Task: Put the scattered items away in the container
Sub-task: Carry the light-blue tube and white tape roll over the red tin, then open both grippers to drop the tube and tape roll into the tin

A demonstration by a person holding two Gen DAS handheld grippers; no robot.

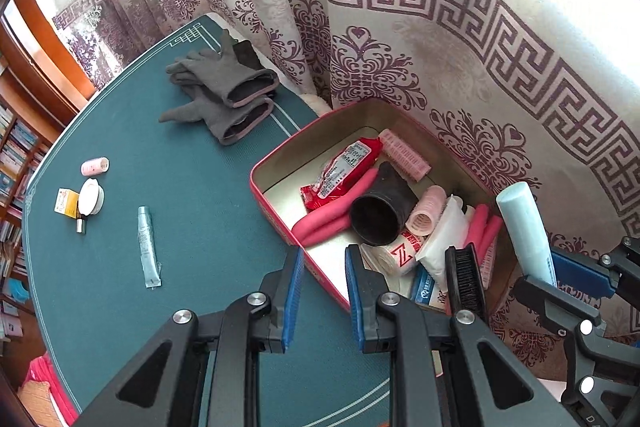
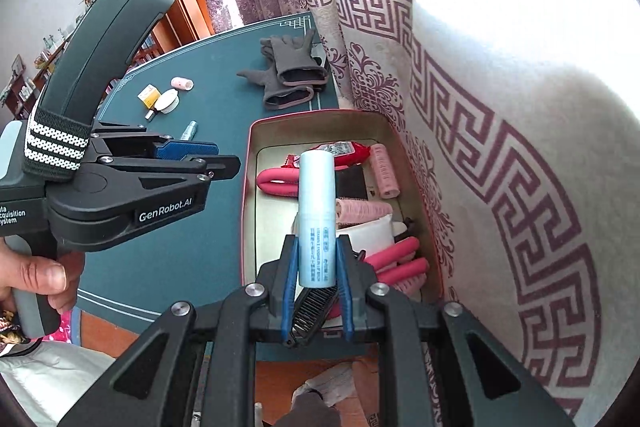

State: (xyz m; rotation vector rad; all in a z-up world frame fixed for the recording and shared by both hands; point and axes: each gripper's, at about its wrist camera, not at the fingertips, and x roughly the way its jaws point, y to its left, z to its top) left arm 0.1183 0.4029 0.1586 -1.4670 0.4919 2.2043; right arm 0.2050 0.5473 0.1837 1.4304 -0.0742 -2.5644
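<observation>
Right hand-held gripper (image 2: 316, 287) closed tight on pale blue tube (image 2: 317, 211), pads pinching its lower end, tube sticking forward past the fingertips. Hanging over the near part of the red tin (image 2: 245, 187), not inside it. Same tube visible from left wrist view at right edge (image 1: 526, 231), over the tin's right side.

Left hand-held gripper (image 1: 322, 291) at its narrowest, small gap between blue pads, nothing gripped. Hovering over the tin's near-left rim (image 1: 256, 183), pointing steeply down. Person's hand (image 2: 44, 279) on its handle.

Tin on table (image 1: 180, 187) against curtain (image 1: 460, 47). Inside:
- red packet (image 1: 340, 171)
- pink foam rollers, bent, left (image 1: 320, 223); more at right (image 1: 486, 231)
- black cup on its side (image 1: 376, 215)
- pink hair curlers (image 1: 404, 155), (image 1: 426, 213)
- white pouch (image 1: 444, 239)
- white roll with red print (image 1: 400, 251)
- black comb (image 1: 466, 279), leaning at near edge
- small box with blue print (image 1: 426, 291), partly hidden

Outside the tin, on table:
- grey gloves (image 1: 228, 95), far side near curtain
- silver-blue tube (image 1: 148, 247), flat, well left of tin
- pink curler (image 1: 95, 167)
- white round jar (image 1: 92, 197) touching yellow box (image 1: 66, 203)
- small metal item (image 1: 81, 225) just beside them, too small to identify
</observation>
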